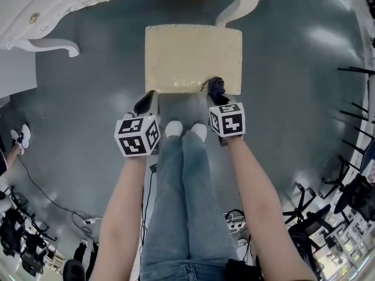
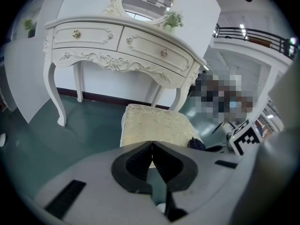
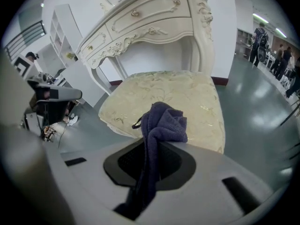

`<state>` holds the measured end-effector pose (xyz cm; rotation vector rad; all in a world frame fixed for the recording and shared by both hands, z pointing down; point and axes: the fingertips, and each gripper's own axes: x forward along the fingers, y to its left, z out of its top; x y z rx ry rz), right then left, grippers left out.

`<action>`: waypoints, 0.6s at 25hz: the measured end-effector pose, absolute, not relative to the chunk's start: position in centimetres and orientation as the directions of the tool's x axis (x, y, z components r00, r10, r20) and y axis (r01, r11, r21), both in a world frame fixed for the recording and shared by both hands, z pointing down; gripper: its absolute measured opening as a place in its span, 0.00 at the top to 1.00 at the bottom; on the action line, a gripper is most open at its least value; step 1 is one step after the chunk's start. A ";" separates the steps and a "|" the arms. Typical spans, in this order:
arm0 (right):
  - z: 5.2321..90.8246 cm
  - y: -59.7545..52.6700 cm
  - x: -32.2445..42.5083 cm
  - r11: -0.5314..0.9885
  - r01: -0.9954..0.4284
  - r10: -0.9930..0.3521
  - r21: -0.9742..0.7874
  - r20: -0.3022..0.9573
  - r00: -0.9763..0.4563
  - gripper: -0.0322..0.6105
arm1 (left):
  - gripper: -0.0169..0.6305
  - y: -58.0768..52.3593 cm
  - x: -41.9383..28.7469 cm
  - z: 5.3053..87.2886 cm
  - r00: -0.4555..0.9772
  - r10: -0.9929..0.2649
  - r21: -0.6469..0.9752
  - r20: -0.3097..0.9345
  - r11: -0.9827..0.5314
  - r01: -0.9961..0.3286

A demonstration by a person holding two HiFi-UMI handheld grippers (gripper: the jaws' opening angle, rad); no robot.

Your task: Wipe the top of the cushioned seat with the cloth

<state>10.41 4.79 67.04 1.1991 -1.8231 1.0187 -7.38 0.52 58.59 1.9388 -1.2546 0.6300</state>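
The cushioned seat [image 1: 193, 57] is a cream, patterned square stool standing on the grey-green floor in front of a white dressing table. My right gripper [image 1: 215, 92] hovers at the seat's near right edge, shut on a dark purple cloth [image 3: 161, 125] that bunches above its jaws. The cloth [image 1: 217, 88] also shows in the head view against the seat's front edge. My left gripper [image 1: 146, 103] is held just short of the seat's near left corner, jaws shut with nothing between them [image 2: 152, 161]. In the left gripper view the seat [image 2: 154, 125] lies straight ahead.
An ornate white dressing table [image 1: 88, 4] with curved legs stands directly behind the seat. The person's legs and white shoes [image 1: 186, 130] stand between the grippers. Cables [image 1: 53, 198] and equipment stands [image 1: 328, 209] lie on the floor behind and to both sides.
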 end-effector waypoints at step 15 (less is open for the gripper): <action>67.0 3.4 1.9 0.401 -0.866 -0.280 -0.299 0.860 -0.426 0.89 | 0.97 1.0 -13.4 58.9 0.327 -0.594 0.303 0.735 -0.145 -0.942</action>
